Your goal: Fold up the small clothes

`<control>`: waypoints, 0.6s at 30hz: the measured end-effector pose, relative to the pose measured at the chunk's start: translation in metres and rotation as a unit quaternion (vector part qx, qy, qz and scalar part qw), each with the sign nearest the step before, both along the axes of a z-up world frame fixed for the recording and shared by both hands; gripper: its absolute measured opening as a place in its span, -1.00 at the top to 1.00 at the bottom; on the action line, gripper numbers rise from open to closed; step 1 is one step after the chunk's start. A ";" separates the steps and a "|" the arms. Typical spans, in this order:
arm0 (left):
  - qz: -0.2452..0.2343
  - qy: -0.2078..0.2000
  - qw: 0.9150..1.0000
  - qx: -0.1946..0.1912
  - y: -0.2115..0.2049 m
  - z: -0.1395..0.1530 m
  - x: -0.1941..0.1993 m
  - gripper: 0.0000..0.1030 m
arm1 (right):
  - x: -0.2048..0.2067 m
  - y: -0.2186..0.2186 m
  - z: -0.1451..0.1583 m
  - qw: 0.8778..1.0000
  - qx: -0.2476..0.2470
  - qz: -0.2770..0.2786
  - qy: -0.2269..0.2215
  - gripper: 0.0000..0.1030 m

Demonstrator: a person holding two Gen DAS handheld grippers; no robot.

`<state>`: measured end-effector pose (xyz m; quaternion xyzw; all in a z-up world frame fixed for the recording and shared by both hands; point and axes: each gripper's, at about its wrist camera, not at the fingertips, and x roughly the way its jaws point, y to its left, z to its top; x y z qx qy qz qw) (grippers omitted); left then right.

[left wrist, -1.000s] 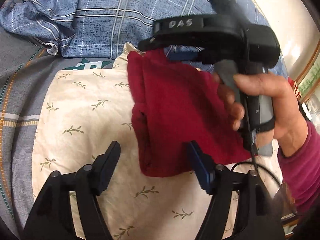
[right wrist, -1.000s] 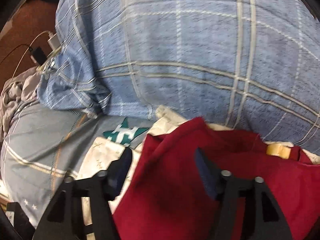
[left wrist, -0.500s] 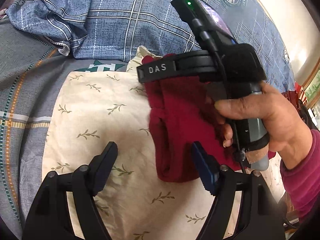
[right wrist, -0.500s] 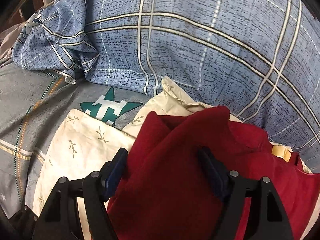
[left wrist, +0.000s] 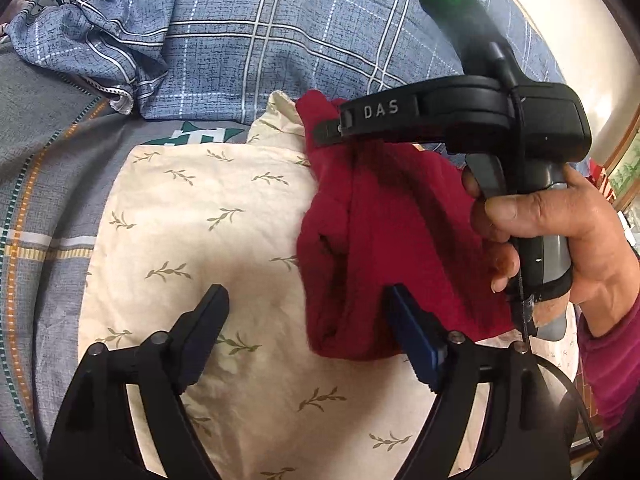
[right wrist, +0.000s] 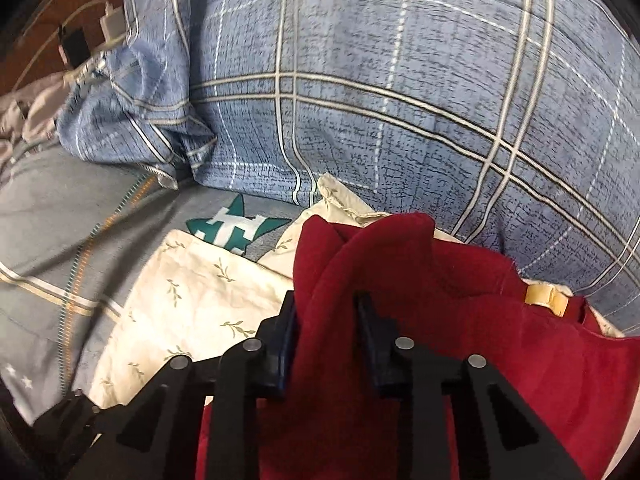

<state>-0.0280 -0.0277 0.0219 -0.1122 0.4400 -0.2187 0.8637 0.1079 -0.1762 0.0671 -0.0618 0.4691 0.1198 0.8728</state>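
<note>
1. The red garment [left wrist: 392, 240] is a soft, fleecy, matte cloth, bunched into thick folds with a rounded lower edge; it lies on the cream pillow [left wrist: 208, 216], toward 3 o'clock of it in the left wrist view.
2. The pillow is a wrinkled cotton rectangle printed with small green sprigs; it rests on a grey sheet [left wrist: 48, 184] with striped bands and a teal star patch [right wrist: 236, 228].
3. At 12 o'clock a puffy blue plaid duvet [right wrist: 400, 100] with a woven, grainy look rises behind the garment.
4. A small yellowish label [right wrist: 546, 298] sits on the garment at 3 o'clock in the right wrist view.
5. The right gripper [right wrist: 326, 320] is clenched on a raised fold of the garment, cloth pinched between its blue pads.
6. The left gripper [left wrist: 308, 320] is spread wide and holds nothing; one pad touches the garment's lower edge, the other hovers over bare pillow.
7. A hand [left wrist: 560, 236] holds the right gripper's handle.
</note>
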 end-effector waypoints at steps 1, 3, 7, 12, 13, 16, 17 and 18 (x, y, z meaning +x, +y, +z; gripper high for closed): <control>-0.002 0.000 1.000 -0.004 0.000 0.000 0.000 -0.60 | 0.000 -0.002 0.001 1.000 0.006 -0.001 0.002 0.47; -0.007 0.002 1.000 -0.015 0.000 0.001 -0.001 -0.63 | 0.002 -0.006 0.002 1.000 0.025 -0.004 0.008 0.47; -0.021 0.005 0.999 -0.049 -0.002 0.003 0.003 -0.65 | 0.000 -0.013 0.007 0.999 0.042 -0.006 0.012 0.47; -0.031 0.010 0.995 -0.095 -0.006 0.002 0.015 -0.71 | -0.001 -0.015 0.011 0.999 0.050 -0.001 0.011 0.49; -0.030 0.013 0.994 -0.102 -0.008 0.000 0.019 -0.71 | -0.001 -0.015 0.012 0.999 0.051 0.000 0.009 0.50; -0.029 0.025 0.993 -0.115 -0.011 -0.004 0.028 -0.71 | -0.005 -0.018 0.018 0.999 0.054 0.005 0.006 0.52; -0.027 0.027 0.992 -0.122 -0.011 -0.005 0.029 -0.71 | -0.005 -0.019 0.019 0.998 0.055 0.006 0.006 0.52; -0.025 0.028 0.991 -0.130 -0.010 -0.007 0.030 -0.71 | -0.007 -0.021 0.021 0.998 0.057 0.006 0.007 0.52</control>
